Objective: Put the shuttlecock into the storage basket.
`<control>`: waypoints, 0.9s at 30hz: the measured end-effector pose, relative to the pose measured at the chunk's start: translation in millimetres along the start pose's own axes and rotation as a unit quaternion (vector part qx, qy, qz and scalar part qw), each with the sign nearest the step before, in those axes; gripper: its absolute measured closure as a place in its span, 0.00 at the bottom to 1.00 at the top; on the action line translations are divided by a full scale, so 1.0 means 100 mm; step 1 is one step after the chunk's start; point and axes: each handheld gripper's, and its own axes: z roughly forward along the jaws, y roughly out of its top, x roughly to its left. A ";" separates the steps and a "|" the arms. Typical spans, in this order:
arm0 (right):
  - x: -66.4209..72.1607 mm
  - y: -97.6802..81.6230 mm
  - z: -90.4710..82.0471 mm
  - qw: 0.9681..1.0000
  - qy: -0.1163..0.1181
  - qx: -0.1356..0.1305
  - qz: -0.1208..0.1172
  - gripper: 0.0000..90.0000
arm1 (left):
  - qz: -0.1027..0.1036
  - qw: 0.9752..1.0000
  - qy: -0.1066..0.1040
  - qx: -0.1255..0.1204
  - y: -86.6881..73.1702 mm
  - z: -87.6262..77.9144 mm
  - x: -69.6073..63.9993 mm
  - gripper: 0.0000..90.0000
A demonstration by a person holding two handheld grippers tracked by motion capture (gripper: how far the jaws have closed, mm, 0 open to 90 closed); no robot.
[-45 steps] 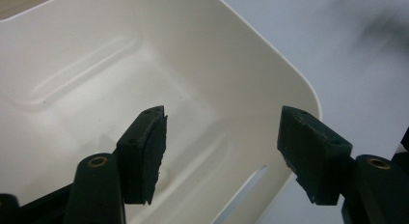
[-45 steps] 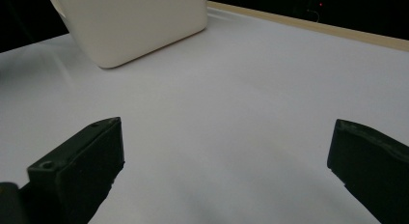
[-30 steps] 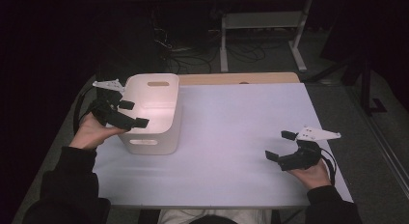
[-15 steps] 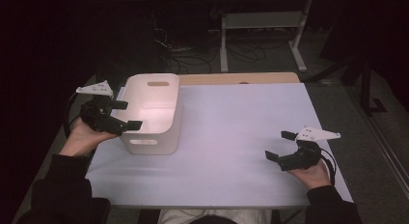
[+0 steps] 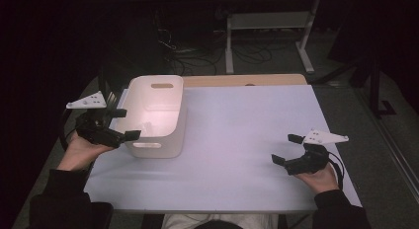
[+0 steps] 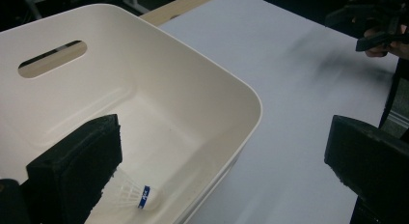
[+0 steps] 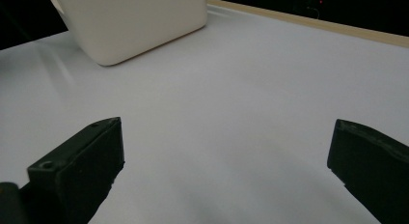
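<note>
A white plastic bin (image 5: 154, 118) with handle slots stands at the left of the white table top; its wall (image 6: 212, 84) shows close up in the left gripper view. A white shuttlecock (image 6: 135, 195) with a blue band lies on the bin's floor. My left gripper (image 5: 126, 124) is open at the bin's left rim, its jaws wide apart and empty (image 6: 226, 171). My right gripper (image 5: 287, 149) rests open near the table's right front, nothing between its jaws (image 7: 226, 166). The bin (image 7: 130, 21) is far ahead of it.
The white table top (image 5: 237, 135) has a wooden strip (image 5: 247, 80) along its far edge. Behind the table are a metal frame (image 5: 267, 36) and cables on a dark floor. The other hand's gripper (image 6: 381, 26) shows far off in the left gripper view.
My left gripper has drawn back leftward from over the bin to its left rim. The right gripper has stayed where it was.
</note>
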 end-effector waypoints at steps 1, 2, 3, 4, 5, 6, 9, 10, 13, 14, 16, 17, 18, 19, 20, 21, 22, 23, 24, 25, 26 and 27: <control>0.00 0.00 0.00 1.000 0.000 0.000 0.000 0.00 | -0.001 1.000 0.000 -0.008 -0.03 -0.01 -0.01 0.00; 0.00 0.00 0.00 1.000 0.000 0.001 -0.001 0.00 | -0.002 1.000 0.000 -0.011 -0.05 -0.01 -0.02 0.00; 0.00 0.00 0.00 1.000 0.000 0.001 -0.001 0.00 | -0.001 1.000 0.000 -0.013 -0.06 -0.01 -0.02 0.00; 0.00 0.00 0.00 1.000 0.001 0.001 -0.001 0.00 | 0.000 1.000 -0.002 -0.014 -0.07 -0.01 -0.03 0.00; 0.00 0.00 0.01 1.000 0.001 0.001 -0.001 0.00 | 0.001 1.000 -0.002 -0.014 -0.08 -0.01 -0.05 0.00; 0.00 0.00 0.01 1.000 0.001 0.001 -0.001 0.00 | 0.004 1.000 -0.002 -0.015 -0.10 -0.01 -0.06 0.00; 0.00 0.00 0.01 1.000 0.001 0.002 -0.002 0.00 | 0.006 1.000 -0.004 -0.026 -0.15 0.02 -0.10 0.00; 0.00 0.00 0.00 1.000 0.001 0.002 -0.002 0.00 | 0.007 1.000 -0.006 -0.028 -0.18 0.03 -0.11 0.00; 0.00 0.00 0.01 1.000 0.001 0.002 -0.001 0.00 | 0.012 0.999 -0.007 -0.031 -0.26 0.07 -0.14 0.00; 0.00 0.00 0.01 1.000 0.001 0.002 -0.002 0.00 | 0.012 0.999 -0.009 -0.033 -0.28 0.08 -0.14 0.00; 0.00 0.00 0.01 1.000 0.002 0.003 -0.002 0.00 | 0.010 0.999 -0.012 -0.037 -0.31 0.09 -0.14 0.00; 0.00 0.00 0.01 1.000 0.001 0.003 -0.002 0.00 | 0.008 0.999 -0.016 -0.040 -0.34 0.11 -0.14 0.00; 0.00 0.00 0.01 1.000 0.001 0.003 -0.002 0.00 | 0.011 0.999 -0.016 -0.041 -0.36 0.11 -0.15 0.00; 0.00 0.00 0.01 1.000 0.001 0.003 -0.002 0.00 | 0.013 0.999 -0.017 -0.043 -0.37 0.11 -0.15 0.00; 0.00 0.00 0.01 1.000 0.001 0.003 -0.002 0.00 | 0.013 0.999 -0.018 -0.046 -0.38 0.11 -0.16 0.00; 0.00 0.00 0.01 1.000 0.001 0.003 -0.002 0.00 | 0.015 0.999 -0.018 -0.048 -0.39 0.10 -0.17 0.00; 0.01 0.00 0.01 1.000 0.001 0.003 -0.001 0.00 | 0.018 0.998 -0.018 -0.051 -0.40 0.10 -0.17 0.00; 0.01 0.00 0.01 1.000 0.001 0.004 -0.001 0.00 | 0.019 0.998 -0.018 -0.055 -0.41 0.10 -0.18 0.00; 0.01 0.00 0.01 1.000 0.002 0.004 -0.001 0.00 | 0.020 0.998 -0.020 -0.057 -0.42 0.09 -0.18 0.00; 0.01 0.00 0.01 1.000 0.002 0.004 -0.001 0.00 | 0.019 0.998 -0.022 -0.061 -0.44 0.09 -0.19 0.00; 0.01 0.00 0.01 1.000 0.002 0.004 -0.001 0.00 | 0.019 0.997 -0.024 -0.066 -0.46 0.09 -0.19 0.00; 0.01 0.00 0.01 1.000 0.002 0.003 -0.001 0.00 | 0.021 0.997 -0.024 -0.066 -0.47 0.10 -0.20 0.00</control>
